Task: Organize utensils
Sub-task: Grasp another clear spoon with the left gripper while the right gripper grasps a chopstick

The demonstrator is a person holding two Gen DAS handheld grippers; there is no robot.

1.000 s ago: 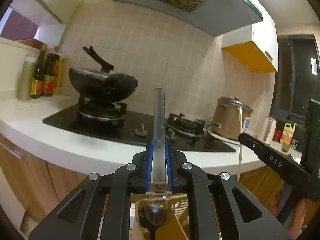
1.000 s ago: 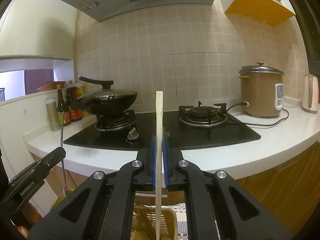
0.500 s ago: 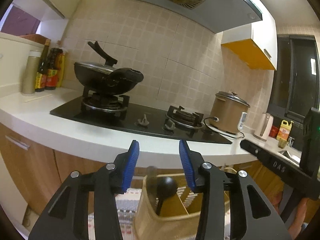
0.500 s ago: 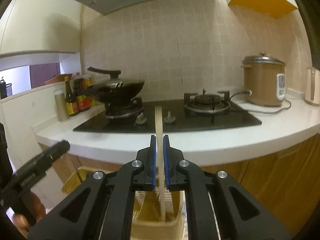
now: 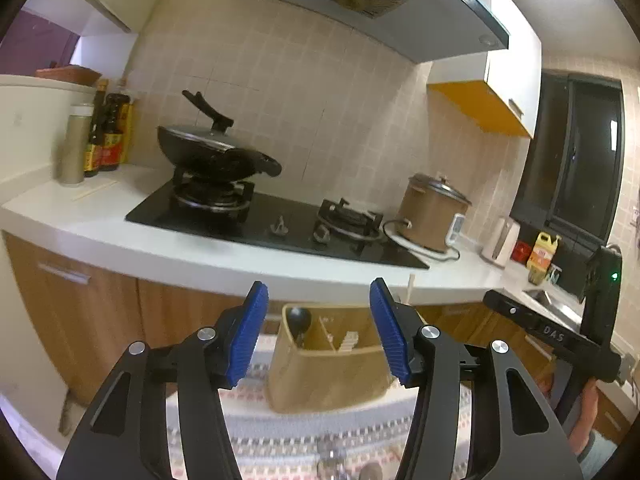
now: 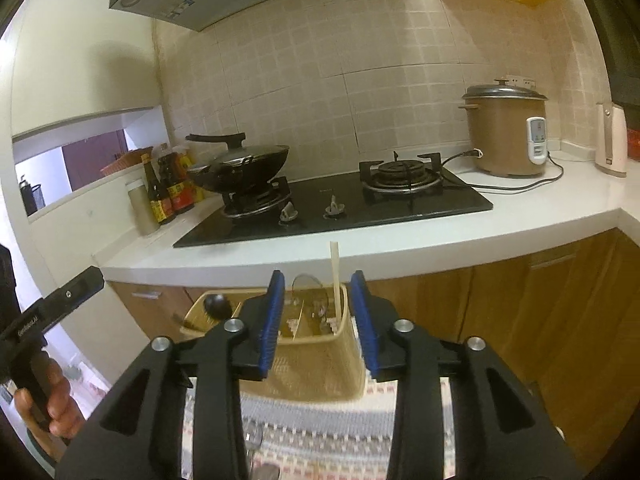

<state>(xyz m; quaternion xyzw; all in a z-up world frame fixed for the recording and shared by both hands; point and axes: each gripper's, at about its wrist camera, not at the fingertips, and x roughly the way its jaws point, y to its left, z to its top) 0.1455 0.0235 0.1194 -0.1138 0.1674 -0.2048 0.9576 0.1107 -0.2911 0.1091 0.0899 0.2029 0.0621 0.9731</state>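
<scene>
Both claws hang spread over a beige utensil holder (image 5: pixel 328 376) w/ nothing between the blue pads. Left claw (image 5: pixel 319 330) is wide apart, right claw (image 6: pixel 319 322) somewhat narrower; each frames the holder's open top w/ free air around the rim. The holder stands on a patterned mat (image 5: pixel 280 436), just in front of the wood cabinet fronts (image 5: pixel 80 320) and below the overhanging white tabletop (image 5: pixel 160 252) edge.

Holder is split into compartments by thin dividers. In the left wrist view, a black ladle (image 5: pixel 299 317) head sits in the left-hand compartment; pale stick ends show further right. In the right wrist view, a pale chopstick (image 6: pixel 335 276) stands upright in the right-hand compartment by the holder's wall, its top reaching up past the tabletop edge; a shiny metal spoon (image 6: pixel 306 284) leans beside it.

On the tabletop: black hob (image 6: pixel 332 208) w/ lidded wok (image 6: pixel 240 164), rice cooker (image 6: pixel 506 132), sauce bottles (image 6: pixel 168 188) near the left wall.
</scene>
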